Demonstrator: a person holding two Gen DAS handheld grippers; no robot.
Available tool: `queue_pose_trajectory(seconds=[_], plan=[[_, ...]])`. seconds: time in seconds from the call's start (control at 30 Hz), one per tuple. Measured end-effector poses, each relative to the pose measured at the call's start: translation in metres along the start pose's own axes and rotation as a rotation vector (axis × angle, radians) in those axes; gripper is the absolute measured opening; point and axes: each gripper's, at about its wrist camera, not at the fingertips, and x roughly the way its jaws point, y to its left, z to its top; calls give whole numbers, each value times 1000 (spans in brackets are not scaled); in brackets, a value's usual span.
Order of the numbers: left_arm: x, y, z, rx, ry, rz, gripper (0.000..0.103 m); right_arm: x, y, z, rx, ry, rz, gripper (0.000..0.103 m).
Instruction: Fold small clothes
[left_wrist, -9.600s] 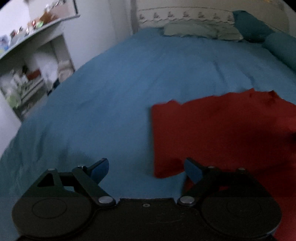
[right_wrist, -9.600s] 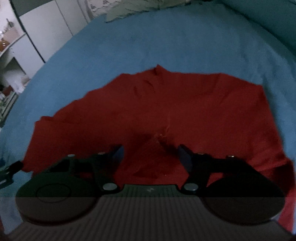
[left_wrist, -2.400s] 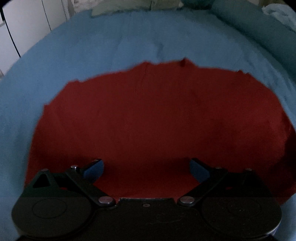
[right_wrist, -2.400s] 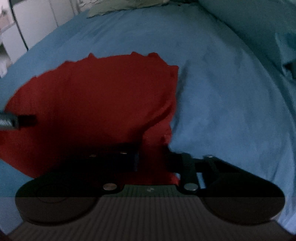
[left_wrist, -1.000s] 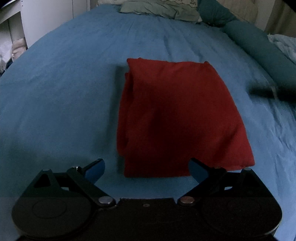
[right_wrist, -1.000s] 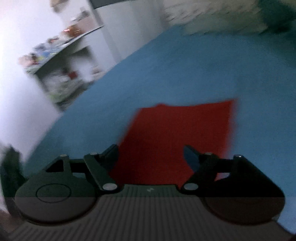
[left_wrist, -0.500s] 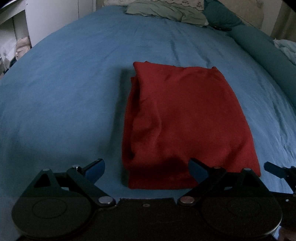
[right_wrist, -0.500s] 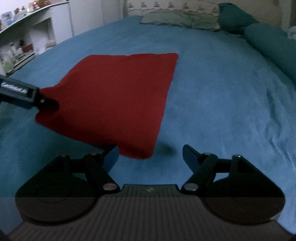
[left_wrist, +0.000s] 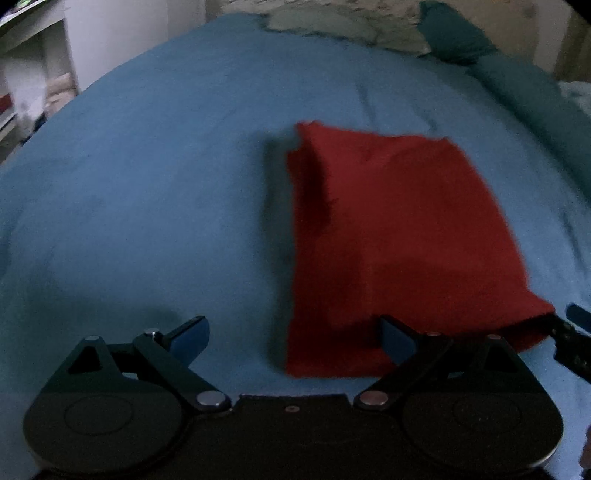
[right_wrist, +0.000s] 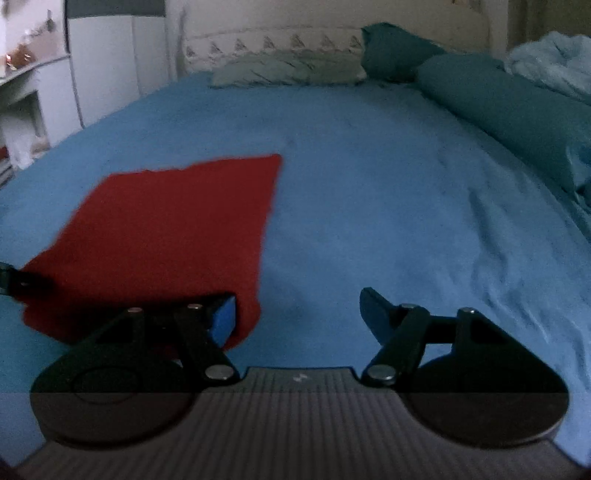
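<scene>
While the red cloth lies folded into a neat rectangle on the blue bed, I hold both grippers low over its near edge. In the left wrist view the cloth fills the centre right of the frame, and my left gripper stands wide open with its 2 fingers apart; the cloth's near left corner sits between them, untouched by either pad. In the right wrist view the cloth sits at the left of the frame. My right gripper is closing, its jaws still wide, with only the cloth's near right corner beside the left finger and bare bed between the 2. Pillows lie at the top of that frame.
</scene>
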Motion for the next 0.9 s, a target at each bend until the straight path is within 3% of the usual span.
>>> queue_pose_trajectory(seconds=[0.1, 0.2, 0.37, 0.5, 0.67, 0.77, 0.9], plan=[[11, 11, -15, -14, 22, 30, 100, 9, 3, -18, -83, 19, 9, 86], [15, 10, -24, 32, -16, 42, 101, 9, 8, -21, -155, -2, 19, 86], [6, 7, -16, 42, -2, 38, 96, 9, -5, -13, -164, 44, 108, 86], [-25, -3, 2, 118, -64, 38, 93, -12, -17, 7, -182, 64, 199, 88], [-33, -8, 53, 135, -134, -61, 103, -26, -36, 57, -79, 80, 342, 103], [-3, 1, 83, 93, -62, -130, 103, -10, -39, 89, 5, 110, 414, 103], [52, 21, 99, -58, 50, -206, 85, 47, -35, 110, 133, 234, 446, 103]])
